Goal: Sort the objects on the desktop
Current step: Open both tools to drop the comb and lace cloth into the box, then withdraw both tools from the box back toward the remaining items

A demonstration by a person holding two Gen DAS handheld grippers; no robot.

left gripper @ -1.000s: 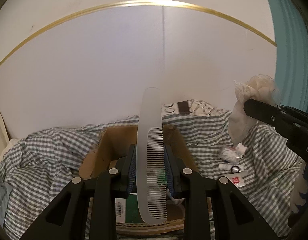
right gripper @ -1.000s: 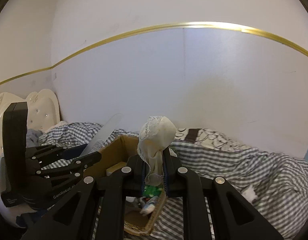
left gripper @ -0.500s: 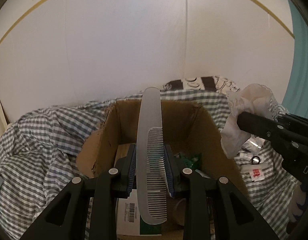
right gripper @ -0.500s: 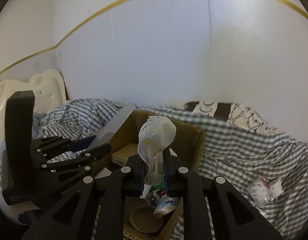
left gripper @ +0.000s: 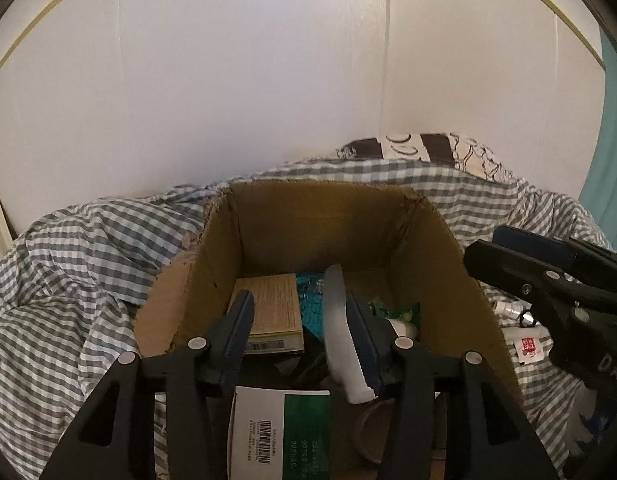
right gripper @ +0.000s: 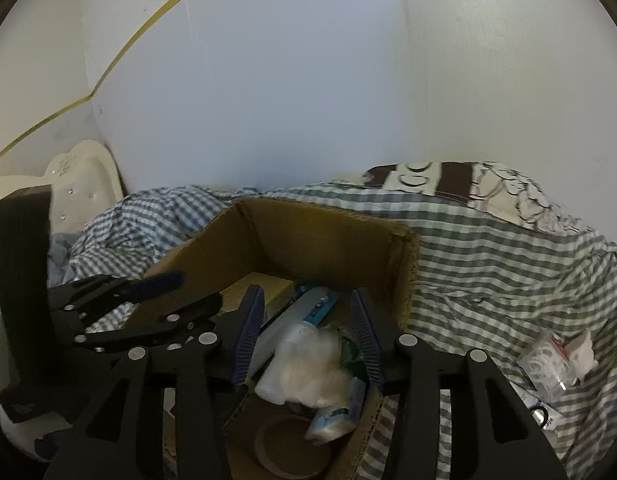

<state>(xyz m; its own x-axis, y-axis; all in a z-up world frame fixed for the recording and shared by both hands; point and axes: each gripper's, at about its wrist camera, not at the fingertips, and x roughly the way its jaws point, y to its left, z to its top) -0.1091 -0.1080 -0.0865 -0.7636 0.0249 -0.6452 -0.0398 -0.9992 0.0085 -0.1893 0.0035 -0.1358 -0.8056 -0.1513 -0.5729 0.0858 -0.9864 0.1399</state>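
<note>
Left gripper (left gripper: 298,314) jaws just opening, comb (left gripper: 340,344) leaning on its right pad over cardboard box (left gripper: 316,224), right gripper (right gripper: 306,328) jaws likewise parting, lace cloth (right gripper: 308,368) loose below them, seen only from the right wrist

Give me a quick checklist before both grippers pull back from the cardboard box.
1. Left gripper let go: ok, its fingers have just been opening; the translucent grey plastic comb leans on the right finger only.
2. Right gripper let go: ok, fingers have just been opening; the crumpled white lace cloth lies below them.
3. Both items inside the brown cardboard box: ok.
4. Comb fully settled: cannot tell.
5. Grippers apart from each other: ok.
6. Sorting finished: not ok, small packets remain on the checked blanket.
</note>
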